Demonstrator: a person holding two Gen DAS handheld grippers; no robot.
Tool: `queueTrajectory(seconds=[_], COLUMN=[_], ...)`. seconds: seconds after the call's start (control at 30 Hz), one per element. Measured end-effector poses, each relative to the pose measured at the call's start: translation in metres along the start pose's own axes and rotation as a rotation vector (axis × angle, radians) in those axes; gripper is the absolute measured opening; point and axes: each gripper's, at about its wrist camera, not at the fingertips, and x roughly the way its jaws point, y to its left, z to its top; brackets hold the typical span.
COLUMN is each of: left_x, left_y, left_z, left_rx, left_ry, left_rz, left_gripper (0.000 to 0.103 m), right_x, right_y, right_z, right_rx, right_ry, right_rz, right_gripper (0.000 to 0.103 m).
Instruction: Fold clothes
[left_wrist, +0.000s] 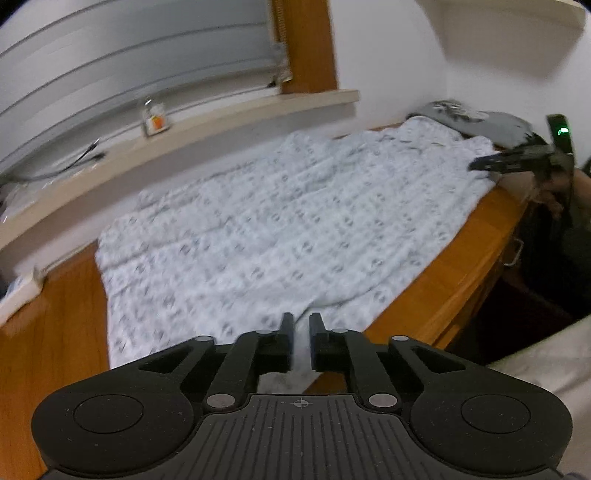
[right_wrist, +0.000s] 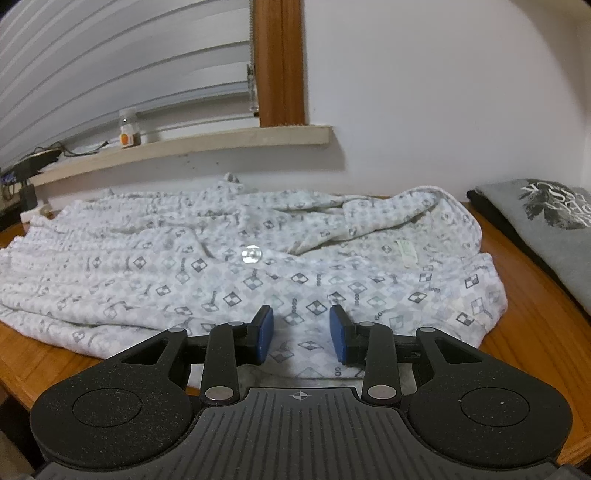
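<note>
Motion blur softens the whole left wrist view, so the print on the patterned shirt (left_wrist: 258, 229) reads there only as grey smudges. Its near hem runs under the left hand-held gripper (left_wrist: 301, 332), whose jaws stand almost together with pale cloth showing in the narrow slot between them; whether the pads actually pinch that cloth cannot be told. At the far right of that view the right hand-held gripper (left_wrist: 480, 164) appears side-on, its holder cut off by the frame edge.

The right wrist view is sharp. The shirt (right_wrist: 236, 266) lies spread flat on the wooden tabletop (right_wrist: 535, 332), white waffle-textured fabric printed with grey checkered diamonds, carrying one round pearly button (right_wrist: 251, 254) and a folded collar (right_wrist: 369, 221). The right hand-held gripper (right_wrist: 301, 332) rests partly open, blue pads either side of flat cloth, gripping nothing. A folded grey printed garment (right_wrist: 546, 221) lies beside the shirt, cut off at the right edge. A small bottle (right_wrist: 129, 129) stands on the pale window ledge (right_wrist: 221, 144)
</note>
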Motion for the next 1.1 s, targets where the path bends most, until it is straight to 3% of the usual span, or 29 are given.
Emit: queueTrajectory(seconds=[0.07,0.2,0.4,0.57,0.6,0.67,0.8,1.1], left_x=[-0.002,-0.006,0.000,0.002,0.001,0.000,-0.006,-0.029], left_y=[0.010,0.020,0.026,0.044,0.048,0.052,0.055,0.064], left_z=[-0.001,-0.002,-0.017,-0.031,-0.034,-0.038,-0.036,-0.035], left_rx=[-0.046,-0.054,-0.081,-0.176,-0.191,-0.217,-0.199,-0.192], left_ry=[-0.011,-0.020,0.013,0.006,0.001,-0.019,-0.052,-0.040], left_rz=[0.024,0.075,0.086,0.112,0.119,0.127,0.128,0.140], left_gripper=[0.019,0.047,0.059,0.061,0.061,0.049,0.006,0.009], right_x=[-0.003,-0.007,0.000,0.000,0.000,0.000,-0.001,-0.005], right_y=[0.001,0.006,0.005,0.000,0.001,0.003,0.005,0.006], right_z=[0.001,0.004,0.000,-0.004,-0.005,-0.008,-0.008,-0.007], right_rx=[-0.004,-0.030,-0.032,0.005,-0.002,-0.014,-0.020,-0.036], right_ry=[-0.001,-0.001,-0.001,-0.025,-0.031,-0.040,-0.039,-0.026], right_rz=[-0.010,-0.021,-0.032,-0.021,-0.025,-0.032,-0.032,-0.026], right_gripper=[0.035,0.035,0.036,0.036,0.036,0.036,0.036,0.036])
